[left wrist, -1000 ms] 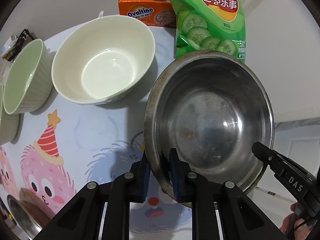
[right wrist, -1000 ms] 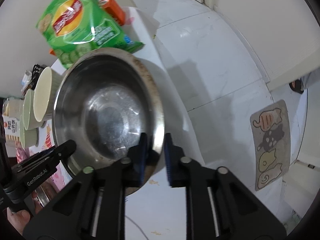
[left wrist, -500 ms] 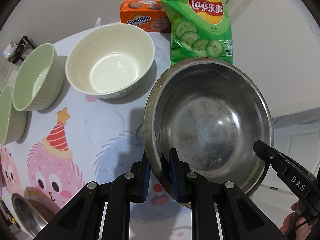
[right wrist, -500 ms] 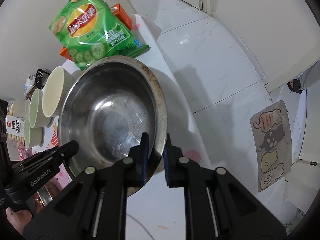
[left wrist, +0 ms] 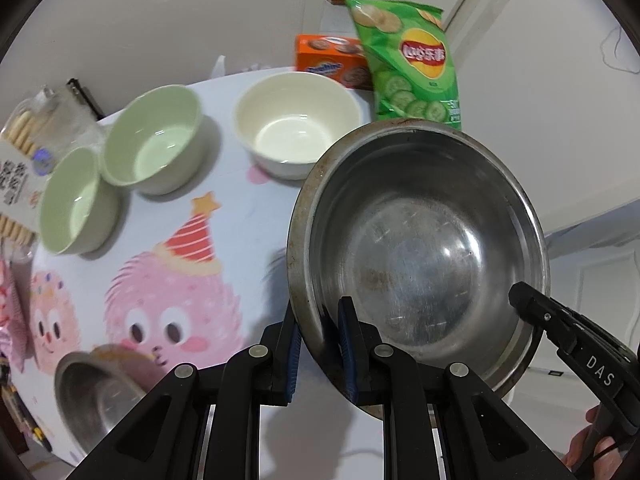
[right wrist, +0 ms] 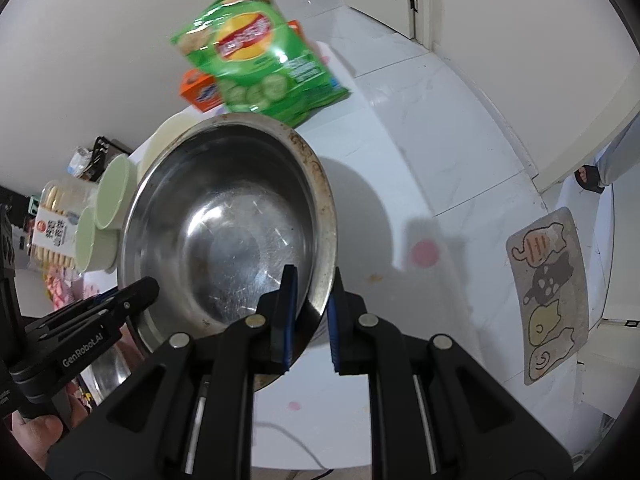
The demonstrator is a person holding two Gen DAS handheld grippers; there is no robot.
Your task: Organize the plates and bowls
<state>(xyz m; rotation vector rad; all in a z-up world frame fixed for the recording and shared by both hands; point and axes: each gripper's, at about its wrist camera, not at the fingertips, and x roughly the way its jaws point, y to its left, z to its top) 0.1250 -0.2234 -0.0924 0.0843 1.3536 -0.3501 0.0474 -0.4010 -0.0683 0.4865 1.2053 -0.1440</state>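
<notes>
Steel bowl | my left claw and right claw clamped on opposite rims | lifted higher off tabletop than a second ago, toward cream bowl | stacking likely next.

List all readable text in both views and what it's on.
"Lay's 乐事": green chip bag
"DAS": right gripper
"GenRobot.AI": left gripper
Orange box: brand print too blurred
Biscuit pack: label characters too small

Silver steel bowl, cream bowl, two pale green bowls, green chip bag, orange box, pink-monster tablecloth
</notes>
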